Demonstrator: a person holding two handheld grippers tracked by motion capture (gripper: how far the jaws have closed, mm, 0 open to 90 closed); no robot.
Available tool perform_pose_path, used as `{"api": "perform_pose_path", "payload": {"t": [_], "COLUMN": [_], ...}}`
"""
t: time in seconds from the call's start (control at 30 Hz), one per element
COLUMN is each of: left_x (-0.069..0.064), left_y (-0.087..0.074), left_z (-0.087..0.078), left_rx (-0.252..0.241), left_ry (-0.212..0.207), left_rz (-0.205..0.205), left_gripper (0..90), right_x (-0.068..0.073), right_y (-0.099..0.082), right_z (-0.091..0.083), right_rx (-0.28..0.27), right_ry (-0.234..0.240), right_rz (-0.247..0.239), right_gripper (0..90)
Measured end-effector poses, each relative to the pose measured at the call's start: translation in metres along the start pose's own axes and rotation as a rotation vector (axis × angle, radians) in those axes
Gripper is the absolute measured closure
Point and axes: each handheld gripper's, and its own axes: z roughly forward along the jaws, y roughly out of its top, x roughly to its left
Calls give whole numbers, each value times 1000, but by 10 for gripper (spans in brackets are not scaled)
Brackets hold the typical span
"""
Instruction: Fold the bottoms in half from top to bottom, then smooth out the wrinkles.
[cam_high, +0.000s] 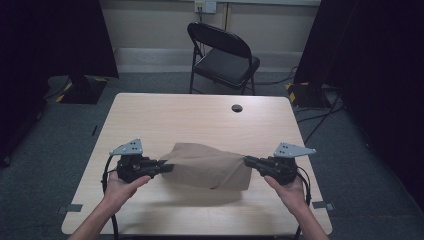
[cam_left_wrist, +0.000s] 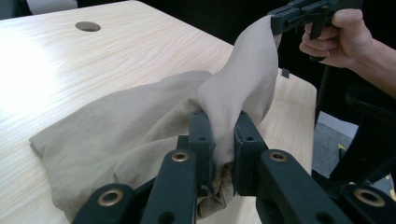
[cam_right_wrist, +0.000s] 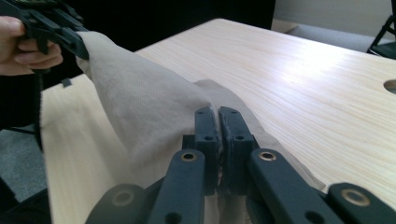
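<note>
The cloth (cam_high: 210, 166), a tan piece, hangs stretched between my two tools above the near half of the tabletop (cam_high: 200, 117), on my side of the cable hole (cam_high: 237, 108). Its long axis runs across me, from one hand to the other, and its lower edge sags toward the wood. My left tool (cam_high: 167, 167) pinches a bunched corner at the cloth's left end, jaws narrow with a thick wad of fabric between them. My right tool (cam_high: 248, 161) clamps the opposite end, jaws almost together on a thin fold. In the left gripper view part of the cloth lies on the tabletop.
</note>
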Motion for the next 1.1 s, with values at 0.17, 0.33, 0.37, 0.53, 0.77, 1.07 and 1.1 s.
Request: {"api": "perform_pose_path", "payload": {"t": [0.17,0.33,0.37,0.53,0.77,1.07,1.1], "left_x": [11,23,24,12,-31,-4,5], "left_y": [0,7,9,7,15,20,16], "left_z": [8,15,16,11,-17,-4,1], "left_rx": [16,25,25,5,-66,-13,0], "left_ry": [15,32,34,2,-51,-22,-17], "left_rz": [-22,-30,-31,-16,33,-75,-91], "left_gripper": [811,813,814,821,822,822,822], "right_x": [-14,-24,-27,-24,6,0,-7], "right_y": [-1,-1,-1,4,12,26,23], "right_z": [12,22,24,16,-22,-17,-7], "right_rx": [23,37,35,-3,-68,-45,-14], "right_ry": [-12,-29,-34,-25,32,15,10], "right_rz": [23,35,40,27,-19,-4,12], "right_gripper": [867,866,866,867,868,868,868]}}
